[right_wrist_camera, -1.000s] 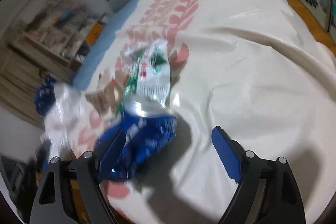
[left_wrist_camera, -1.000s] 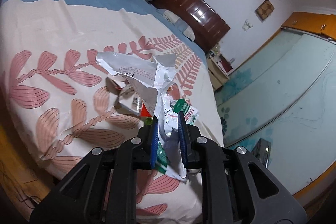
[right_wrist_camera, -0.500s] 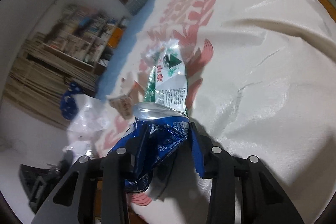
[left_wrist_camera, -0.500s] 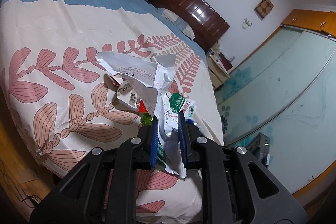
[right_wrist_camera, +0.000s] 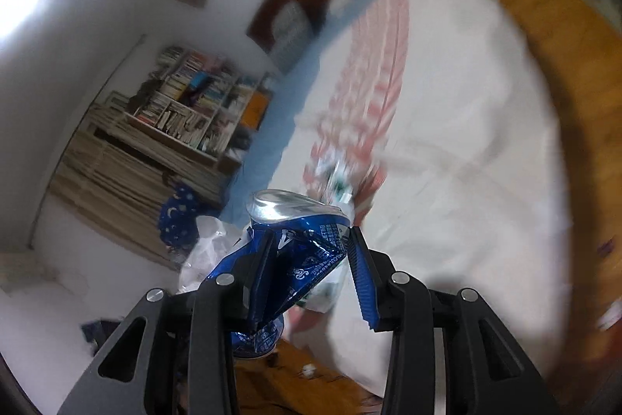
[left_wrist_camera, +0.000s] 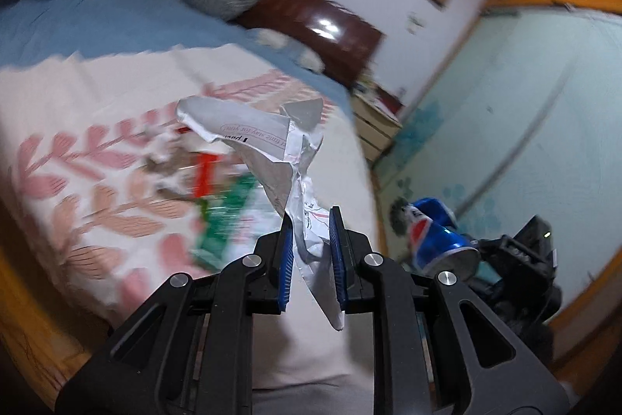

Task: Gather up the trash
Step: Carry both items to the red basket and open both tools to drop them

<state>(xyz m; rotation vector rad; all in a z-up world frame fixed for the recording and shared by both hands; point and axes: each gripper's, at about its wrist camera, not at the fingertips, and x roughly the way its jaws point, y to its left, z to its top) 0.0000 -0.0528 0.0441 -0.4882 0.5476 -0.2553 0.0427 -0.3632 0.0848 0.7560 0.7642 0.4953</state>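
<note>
the left claw [left_wrist_camera: 311,251] is squeezed tight on a white bag [left_wrist_camera: 268,139], which hangs up in the air above the bed [left_wrist_camera: 77,96]. the right claw [right_wrist_camera: 309,273] is squeezed on a bent blue can [right_wrist_camera: 295,240], lifted off the bed too. from the left view the can [left_wrist_camera: 435,236] shows at 3 o'clock of the bag. so one piece of trash is picked up. more is left: green and red wrappers [left_wrist_camera: 221,205] lie on the bed at 9 o'clock of the left claw, blurry. the can looks ready to go in the bag next.
</note>
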